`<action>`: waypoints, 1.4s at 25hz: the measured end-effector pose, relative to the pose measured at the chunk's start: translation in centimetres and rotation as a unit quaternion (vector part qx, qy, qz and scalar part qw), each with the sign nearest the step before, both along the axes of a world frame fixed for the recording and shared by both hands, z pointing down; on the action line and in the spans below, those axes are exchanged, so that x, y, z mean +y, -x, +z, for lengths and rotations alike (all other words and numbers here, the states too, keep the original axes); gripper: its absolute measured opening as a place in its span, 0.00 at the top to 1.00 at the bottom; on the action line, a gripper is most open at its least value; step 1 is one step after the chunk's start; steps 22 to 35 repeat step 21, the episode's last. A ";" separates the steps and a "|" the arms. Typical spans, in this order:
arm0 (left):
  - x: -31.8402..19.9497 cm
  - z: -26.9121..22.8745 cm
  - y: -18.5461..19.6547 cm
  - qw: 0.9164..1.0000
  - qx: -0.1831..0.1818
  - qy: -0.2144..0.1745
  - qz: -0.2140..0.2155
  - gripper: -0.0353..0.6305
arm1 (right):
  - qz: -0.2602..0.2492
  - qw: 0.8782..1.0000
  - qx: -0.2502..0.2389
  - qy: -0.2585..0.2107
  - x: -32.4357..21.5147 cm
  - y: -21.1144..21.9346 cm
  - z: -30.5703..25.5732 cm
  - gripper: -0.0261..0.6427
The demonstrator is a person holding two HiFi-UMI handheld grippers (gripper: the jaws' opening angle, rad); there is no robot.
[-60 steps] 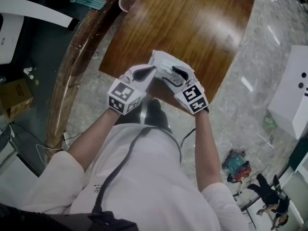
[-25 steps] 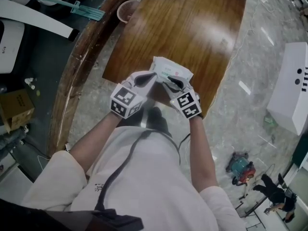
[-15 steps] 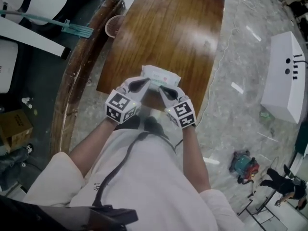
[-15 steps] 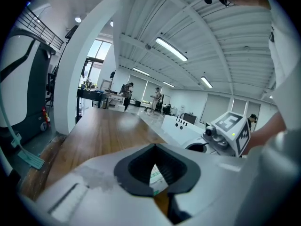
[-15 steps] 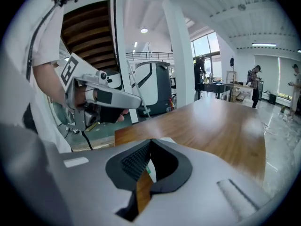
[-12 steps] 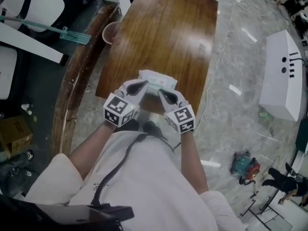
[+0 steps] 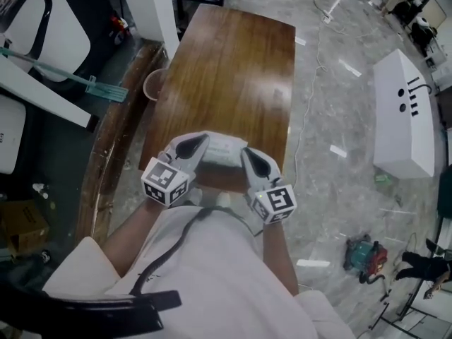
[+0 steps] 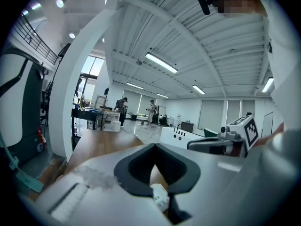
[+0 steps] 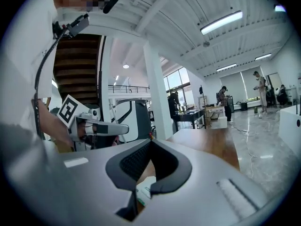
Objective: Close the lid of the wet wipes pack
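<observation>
The white wet wipes pack [image 7: 223,150] lies on the wooden table [image 7: 226,76] by its near edge. My left gripper [image 7: 203,138] hovers over the pack's left end and my right gripper [image 7: 244,151] over its right end, both lifted clear of it. In the left gripper view the jaws [image 8: 151,146] meet at their tips, with a corner of the pack [image 8: 160,199] showing below them. The right gripper [image 9: 149,142] is likewise shut and empty, with the pack [image 9: 146,191] seen beneath it. I cannot make out the lid.
A pinkish cup [image 7: 154,85] sits beside the table's left edge. A white pillar [image 7: 152,13] rises at the far left corner. A white box unit [image 7: 402,111] and loose cables lie on the marble floor to the right.
Both grippers have lifted up off the pack, which stays on the table. The head view has tilted, so more of the table's far end shows.
</observation>
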State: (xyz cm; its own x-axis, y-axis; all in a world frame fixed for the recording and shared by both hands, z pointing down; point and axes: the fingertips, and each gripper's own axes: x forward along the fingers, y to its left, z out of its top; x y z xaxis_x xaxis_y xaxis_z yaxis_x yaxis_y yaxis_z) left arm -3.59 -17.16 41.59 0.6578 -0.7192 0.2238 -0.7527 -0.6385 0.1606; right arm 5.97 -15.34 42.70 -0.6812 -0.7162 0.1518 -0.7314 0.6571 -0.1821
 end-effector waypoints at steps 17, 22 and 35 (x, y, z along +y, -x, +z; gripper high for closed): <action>-0.8 -3.3 0.6 0.999 0.011 -0.036 -0.008 0.94 | 0.036 0.999 -0.005 -0.037 -0.3 -1.6 -3.9 0.95; -0.8 -2.9 0.4 0.999 0.012 -0.033 -0.007 0.94 | 0.037 0.999 -0.004 -0.036 -0.2 -1.6 -3.6 0.95; -0.8 -2.9 0.4 0.999 0.012 -0.033 -0.007 0.94 | 0.037 0.999 -0.004 -0.036 -0.2 -1.6 -3.6 0.95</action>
